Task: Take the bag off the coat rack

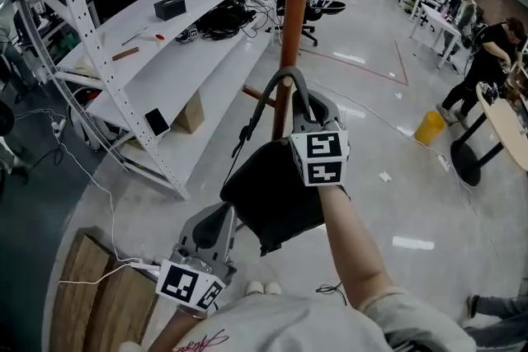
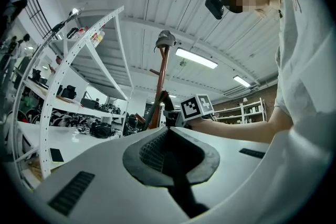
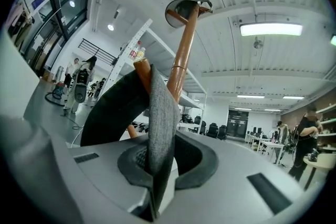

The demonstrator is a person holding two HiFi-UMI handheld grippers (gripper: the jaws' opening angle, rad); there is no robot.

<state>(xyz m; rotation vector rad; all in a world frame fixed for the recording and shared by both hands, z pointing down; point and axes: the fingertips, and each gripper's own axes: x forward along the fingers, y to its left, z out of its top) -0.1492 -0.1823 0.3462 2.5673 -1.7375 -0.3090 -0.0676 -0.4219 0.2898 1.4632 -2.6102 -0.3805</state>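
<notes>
Clamping the bag strap, right gripper shows 2 square markers.

My head camera looks steeply down beside the orange-brown wooden pole. Both gripper cameras look up it.

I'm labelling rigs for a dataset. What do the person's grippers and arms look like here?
The left gripper and right gripper are smooth light-grey moulded shells with dark ribbed pads in a dark collar. Each carries a white cube printed with black square markers. The person wears a white short-sleeved T-shirt with red script.
</notes>
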